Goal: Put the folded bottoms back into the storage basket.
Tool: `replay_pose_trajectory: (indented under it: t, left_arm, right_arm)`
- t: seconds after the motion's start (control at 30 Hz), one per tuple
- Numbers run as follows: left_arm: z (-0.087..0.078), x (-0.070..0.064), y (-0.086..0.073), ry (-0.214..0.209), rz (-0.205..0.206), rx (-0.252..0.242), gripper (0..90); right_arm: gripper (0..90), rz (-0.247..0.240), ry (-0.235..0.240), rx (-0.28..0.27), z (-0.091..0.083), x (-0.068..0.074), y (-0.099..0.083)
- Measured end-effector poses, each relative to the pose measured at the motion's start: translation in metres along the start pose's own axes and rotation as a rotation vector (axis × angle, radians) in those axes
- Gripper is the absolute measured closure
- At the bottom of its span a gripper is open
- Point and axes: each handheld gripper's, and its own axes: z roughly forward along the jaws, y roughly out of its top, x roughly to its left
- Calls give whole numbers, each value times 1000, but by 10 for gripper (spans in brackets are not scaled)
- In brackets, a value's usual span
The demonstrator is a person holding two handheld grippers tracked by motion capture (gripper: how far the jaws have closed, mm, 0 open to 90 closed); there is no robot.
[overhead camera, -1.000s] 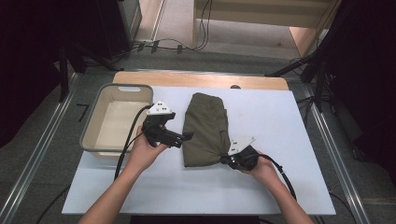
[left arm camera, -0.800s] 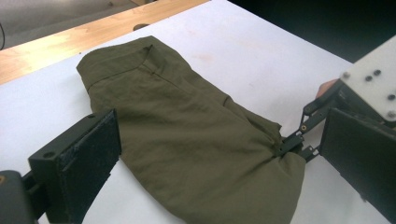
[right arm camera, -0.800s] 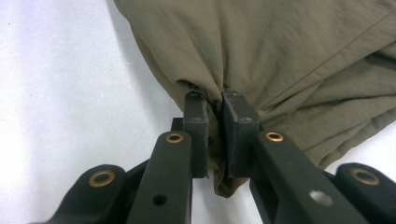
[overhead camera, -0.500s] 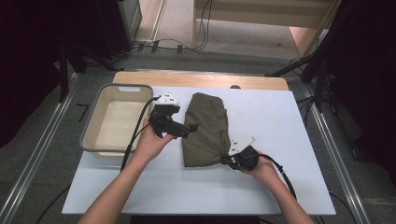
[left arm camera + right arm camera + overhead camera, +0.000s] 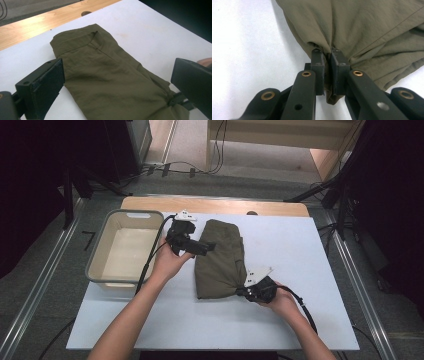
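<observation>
Your right hand-held gripper (image 5: 243,291) is clamped on the near right corner of the folded olive garment (image 5: 219,257); in the right gripper view the jaws are pressed together w/ bunched fabric between the pads (image 5: 318,65). The garment lies flat on the white table (image 5: 300,270), roughly centred, long axis running away from you. Your left hand-held gripper (image 5: 210,248) sits at the garment's left edge, toward the far end, jaws spread wide. In the left gripper view the cloth lies between and below the two pads, w/o contact. A beige tub (image 5: 97,262) stands on the table's left side, just beside your left hand (image 5: 167,264), apart from the garment.
</observation>
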Motion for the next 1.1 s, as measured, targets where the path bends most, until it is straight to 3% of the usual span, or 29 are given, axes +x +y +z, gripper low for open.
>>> replay_pose_trajectory:
  t: [0.2, 0.63, 1.1]
  left_arm:
    - [13, 11, 8, 25, -25, 18, 0]
    - [33, 34, 22, 37, -102, 42, 0]
    - [52, 56, 31, 75, -150, 93, 0]
  right_arm:
    - [804, 1, 2, -1, 0, 0, 0]
    - [803, -3, 4, -1, 0, 0, 0]
    - [804, 2, 10, -1, 0, -1, -1]
